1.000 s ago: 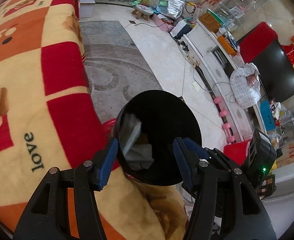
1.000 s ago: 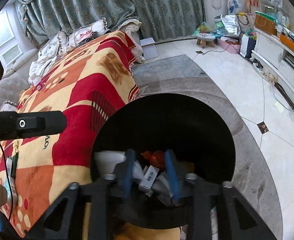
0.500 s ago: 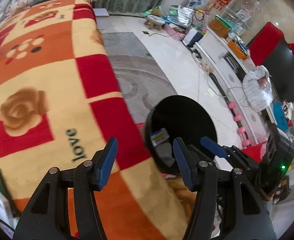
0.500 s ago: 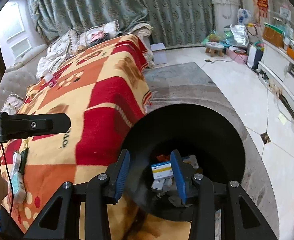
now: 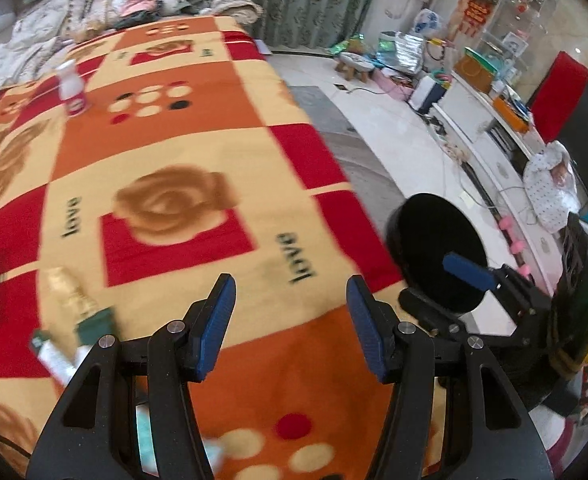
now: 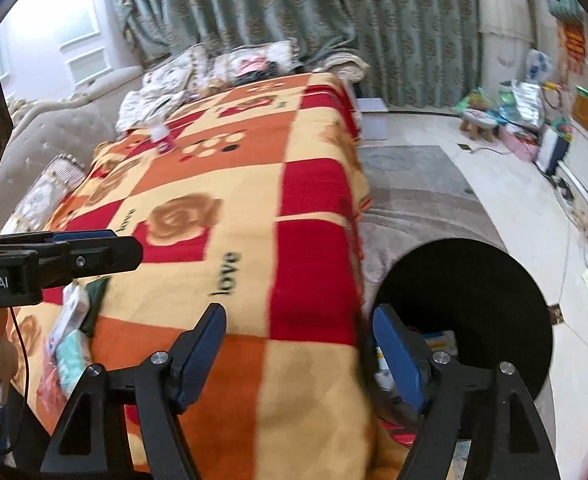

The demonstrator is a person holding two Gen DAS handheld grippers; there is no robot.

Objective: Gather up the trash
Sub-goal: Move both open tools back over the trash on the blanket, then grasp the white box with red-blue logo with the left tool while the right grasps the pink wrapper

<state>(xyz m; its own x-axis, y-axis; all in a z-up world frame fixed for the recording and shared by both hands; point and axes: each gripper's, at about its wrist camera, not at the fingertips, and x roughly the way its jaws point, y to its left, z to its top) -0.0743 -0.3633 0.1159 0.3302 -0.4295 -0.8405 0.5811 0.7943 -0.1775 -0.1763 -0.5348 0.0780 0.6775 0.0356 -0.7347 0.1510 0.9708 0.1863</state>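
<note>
A black round bin (image 6: 466, 300) stands on the floor at the blanket's right edge, with small boxes (image 6: 438, 340) lying inside; it also shows as the black bin (image 5: 438, 248). My right gripper (image 6: 300, 350) hovers over the blanket corner beside the bin, its jaws opening with nothing between them. My left gripper (image 5: 289, 320) hangs open and empty above the checked blanket (image 5: 173, 184). Loose packets (image 5: 65, 320) lie on the blanket at lower left, seen too as packets (image 6: 69, 332). A small white and pink bottle (image 5: 71, 88) stands far back on the blanket.
Pillows and bedding (image 6: 221, 68) pile up at the blanket's far end before green curtains (image 6: 294, 8). A grey rug (image 6: 410, 192) and pale tiled floor lie right of the blanket. A white cabinet (image 5: 478, 128) with clutter and a cable run along the right wall.
Both grippers swung left, away from the bin and over the blanket. The right gripper's jaws widened and the small box they were around now lies in the bin. The left stayed empty.
</note>
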